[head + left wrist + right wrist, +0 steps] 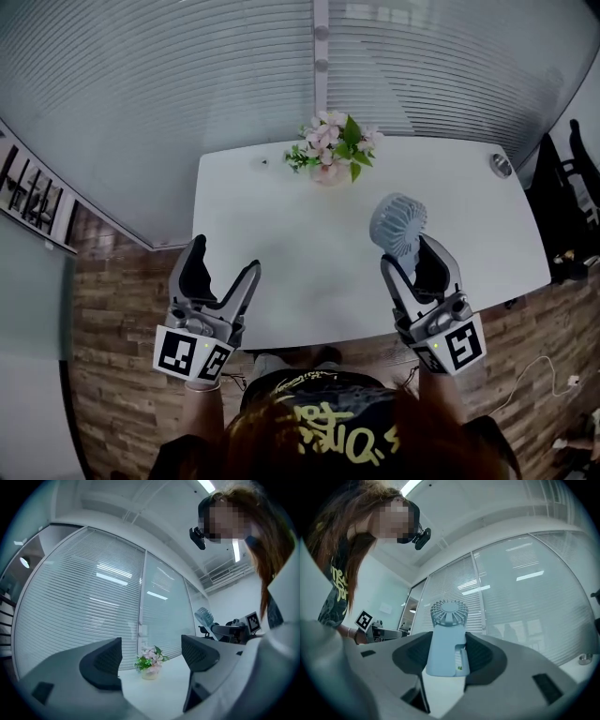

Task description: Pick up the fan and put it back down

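The white surface (281, 244) fills the middle of the head view, and the coming set-down turns on how the fan sits above its right half. The right gripper (412, 258) is the one concerned: its jaws stand partly apart and clamp the pale blue handheld fan (447, 639) by its flat body, one pad on either side. In the right gripper view the fan's long axis runs upright, across the line of the jaws, with the round grilled head above them and the squared base hanging just below. The base looks clear of the surface, though I cannot tell by how much, so the way back appears to be straight down, keeping that axis upright so the base lands flat. The left gripper (225, 258) is well apart on the left, jaws wide with nothing between them, and plays no part here. A pot of pink flowers (330, 150) stands at the far edge, well clear of the landing spot, and a small round object (502, 165) sits at the far right corner.
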Available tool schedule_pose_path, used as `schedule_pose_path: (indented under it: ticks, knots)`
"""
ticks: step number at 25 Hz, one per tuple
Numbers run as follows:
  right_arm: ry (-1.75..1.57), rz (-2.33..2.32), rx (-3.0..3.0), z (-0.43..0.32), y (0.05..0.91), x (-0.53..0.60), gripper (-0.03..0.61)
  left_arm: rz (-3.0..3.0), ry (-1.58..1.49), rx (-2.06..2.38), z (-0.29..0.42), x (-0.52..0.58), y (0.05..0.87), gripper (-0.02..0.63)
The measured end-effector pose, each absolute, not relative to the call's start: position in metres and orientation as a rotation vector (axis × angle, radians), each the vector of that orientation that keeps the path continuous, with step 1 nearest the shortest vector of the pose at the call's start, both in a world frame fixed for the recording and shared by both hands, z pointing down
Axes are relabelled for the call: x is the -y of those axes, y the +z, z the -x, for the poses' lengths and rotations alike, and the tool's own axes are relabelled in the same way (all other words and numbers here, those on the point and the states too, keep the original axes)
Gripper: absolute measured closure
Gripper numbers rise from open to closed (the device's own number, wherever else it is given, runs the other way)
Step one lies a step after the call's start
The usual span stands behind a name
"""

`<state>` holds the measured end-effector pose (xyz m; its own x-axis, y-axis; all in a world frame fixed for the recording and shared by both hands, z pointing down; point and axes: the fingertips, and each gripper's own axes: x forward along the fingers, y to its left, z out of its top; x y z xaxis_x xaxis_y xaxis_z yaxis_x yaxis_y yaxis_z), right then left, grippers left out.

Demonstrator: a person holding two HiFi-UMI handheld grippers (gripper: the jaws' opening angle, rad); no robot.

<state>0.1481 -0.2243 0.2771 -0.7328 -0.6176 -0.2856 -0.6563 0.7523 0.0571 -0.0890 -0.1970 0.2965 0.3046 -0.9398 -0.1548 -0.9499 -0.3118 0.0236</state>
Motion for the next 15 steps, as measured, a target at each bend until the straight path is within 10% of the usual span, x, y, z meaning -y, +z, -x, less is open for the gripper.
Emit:
schedule_pose_path:
  ticks: [15]
  knots:
    - [0.264,0.999,-2.692,-0.021,0.268,0.224,0.362,2.507,0.201,-1.789,0.209,0.199,0.298,0.219]
